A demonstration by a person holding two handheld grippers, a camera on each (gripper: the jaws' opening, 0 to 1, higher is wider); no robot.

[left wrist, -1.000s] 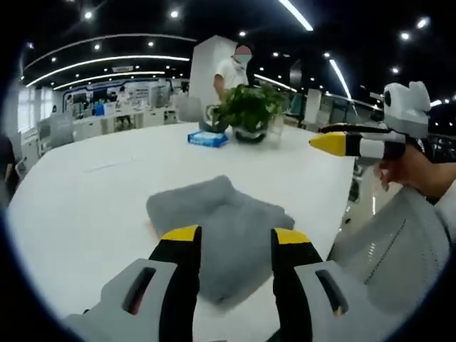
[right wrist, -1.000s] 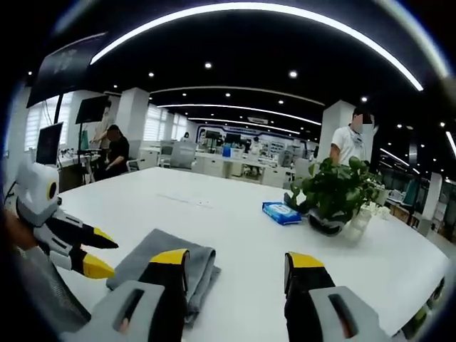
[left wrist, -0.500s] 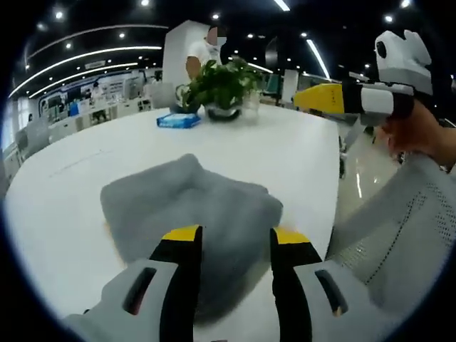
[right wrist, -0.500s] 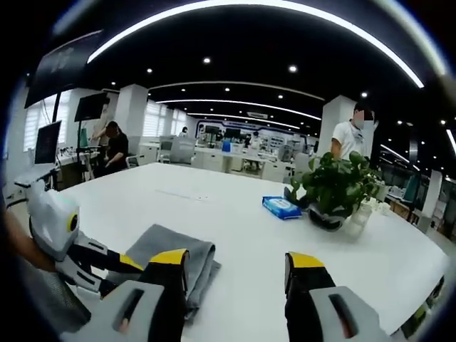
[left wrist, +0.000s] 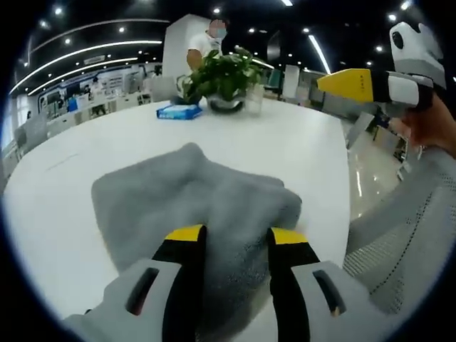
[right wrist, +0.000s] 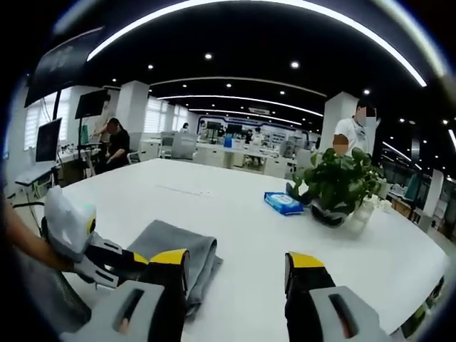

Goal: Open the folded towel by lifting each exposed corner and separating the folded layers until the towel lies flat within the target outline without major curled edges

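A grey folded towel (left wrist: 192,206) lies on the white table (left wrist: 306,149). My left gripper (left wrist: 235,239) is open, its two yellow-tipped jaws low over the towel's near edge with grey cloth showing between them. In the right gripper view the towel (right wrist: 187,246) sits at lower left, and the left gripper (right wrist: 96,253) reaches onto it from the left, its tips hidden behind my right jaw. My right gripper (right wrist: 236,260) is open above bare table (right wrist: 242,221) beside the towel, holding nothing. It also shows raised at the upper right of the left gripper view as the right gripper (left wrist: 370,85).
A potted plant (right wrist: 335,189) and a blue pack (right wrist: 283,203) stand at the far side of the table. The table edge drops to the floor on the right of the left gripper view. A person stands beyond the plant, another sits far left.
The left gripper has come lower and closer to the towel, which now looms larger between its jaws. The right gripper has barely moved.
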